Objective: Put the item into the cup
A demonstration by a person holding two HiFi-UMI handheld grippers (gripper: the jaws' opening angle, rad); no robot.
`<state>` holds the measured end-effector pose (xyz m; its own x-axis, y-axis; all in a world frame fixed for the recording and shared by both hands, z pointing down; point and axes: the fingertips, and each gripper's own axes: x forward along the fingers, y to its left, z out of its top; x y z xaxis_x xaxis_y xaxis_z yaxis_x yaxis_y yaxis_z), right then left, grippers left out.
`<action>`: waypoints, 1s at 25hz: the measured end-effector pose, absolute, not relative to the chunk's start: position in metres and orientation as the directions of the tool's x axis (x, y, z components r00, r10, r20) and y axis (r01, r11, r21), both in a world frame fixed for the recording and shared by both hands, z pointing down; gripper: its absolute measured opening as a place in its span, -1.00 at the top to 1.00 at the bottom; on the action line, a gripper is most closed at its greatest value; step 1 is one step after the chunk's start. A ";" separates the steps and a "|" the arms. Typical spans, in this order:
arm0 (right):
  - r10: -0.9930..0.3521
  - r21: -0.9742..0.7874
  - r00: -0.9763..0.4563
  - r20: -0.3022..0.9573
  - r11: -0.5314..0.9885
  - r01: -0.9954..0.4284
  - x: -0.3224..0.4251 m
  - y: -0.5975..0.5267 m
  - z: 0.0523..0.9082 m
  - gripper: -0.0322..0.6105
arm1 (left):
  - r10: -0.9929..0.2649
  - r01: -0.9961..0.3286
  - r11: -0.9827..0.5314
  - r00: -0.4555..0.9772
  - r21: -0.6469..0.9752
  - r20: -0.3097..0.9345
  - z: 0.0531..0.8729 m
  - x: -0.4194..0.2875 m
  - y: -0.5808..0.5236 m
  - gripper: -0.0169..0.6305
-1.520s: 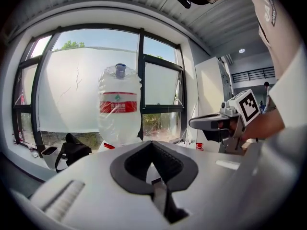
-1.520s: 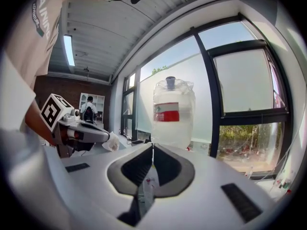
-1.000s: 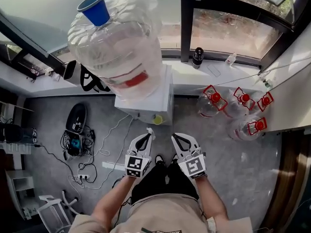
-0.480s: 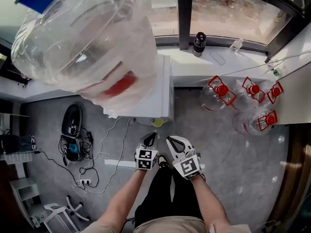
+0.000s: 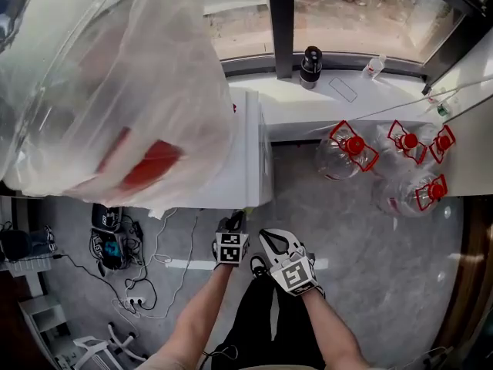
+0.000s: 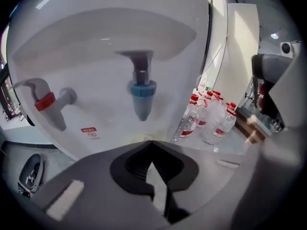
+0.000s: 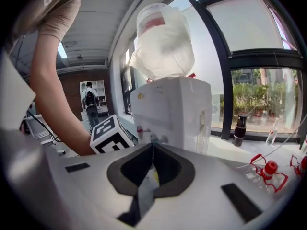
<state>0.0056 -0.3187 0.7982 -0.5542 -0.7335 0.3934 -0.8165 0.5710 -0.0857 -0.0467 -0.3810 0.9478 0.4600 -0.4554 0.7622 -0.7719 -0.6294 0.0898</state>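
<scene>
- Directly in front of both tongs stands a white box-shaped water dispenser (image 5: 253, 160) on the grey floor (image 5: 362, 284), its back against the wall under the window sill (image 5: 339, 105).
- A large clear water bottle wrapped in plastic film (image 5: 115, 91) sits upside down on the dispenser. In the head view it fills the upper left and hides the dispenser's top.
- A dark blue sliver (image 5: 4, 14) shows at the bottle's far end. The picture's edge cuts it off, so I cannot tell whether it is the cup.
- The left tongs (image 6: 152, 142) have their jaws pressed together with nothing between them. They point at the dispenser's front, just below its blue tap (image 6: 142, 94), with the red tap (image 6: 45, 102) off to the side.
- The right tongs (image 7: 152, 146) are likewise closed and empty, just beside the left ones. The person's bare arm (image 7: 62, 80) blocks part of the room beyond.
- Clear jugs with red handles (image 5: 350, 149) lie clustered on the floor by the window wall, right of the dispenser.
- A dark cylindrical bottle (image 5: 310, 64) and a small clear bottle (image 5: 373, 66) stand on the sill.
- Tangled cables (image 5: 150, 264) trail over the floor's left part.
</scene>
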 end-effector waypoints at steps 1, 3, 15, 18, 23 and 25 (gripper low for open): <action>-0.731 -0.100 -0.555 0.398 0.566 -0.818 0.006 -0.316 0.802 0.86 | -0.458 -0.776 -0.624 0.458 0.091 0.762 0.951 -0.047 -0.384 0.92; -0.719 -0.117 -0.560 0.412 0.568 -0.815 0.007 -0.310 0.809 0.86 | -0.465 -0.782 -0.616 0.461 0.097 0.756 0.955 -0.048 -0.390 0.92; -0.685 -0.156 -0.579 0.442 0.577 -0.802 0.005 -0.289 0.825 0.86 | -0.451 -0.756 -0.650 0.470 0.082 0.759 0.964 -0.036 -0.399 0.82; -0.690 -0.161 -0.581 0.432 0.575 -0.802 0.005 -0.292 0.824 0.86 | -0.461 -0.770 -0.632 0.463 0.086 0.757 0.963 -0.038 -0.399 0.81; -0.704 -0.166 -0.578 0.412 0.566 -0.807 0.001 -0.295 0.817 0.86 | -0.485 -0.791 -0.607 0.447 0.079 0.752 0.951 -0.048 -0.392 0.82; -0.708 -0.167 -0.576 0.408 0.563 -0.810 -0.001 -0.297 0.811 0.86 | -0.484 -0.790 -0.608 0.449 0.080 0.751 0.942 -0.051 -0.384 0.92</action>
<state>-0.0014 -0.2971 0.8115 -0.5761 -0.7082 0.4081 -0.8097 0.5626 -0.1669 -0.0515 -0.3838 0.9417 0.4486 -0.4843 0.7512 -0.7902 -0.6076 0.0802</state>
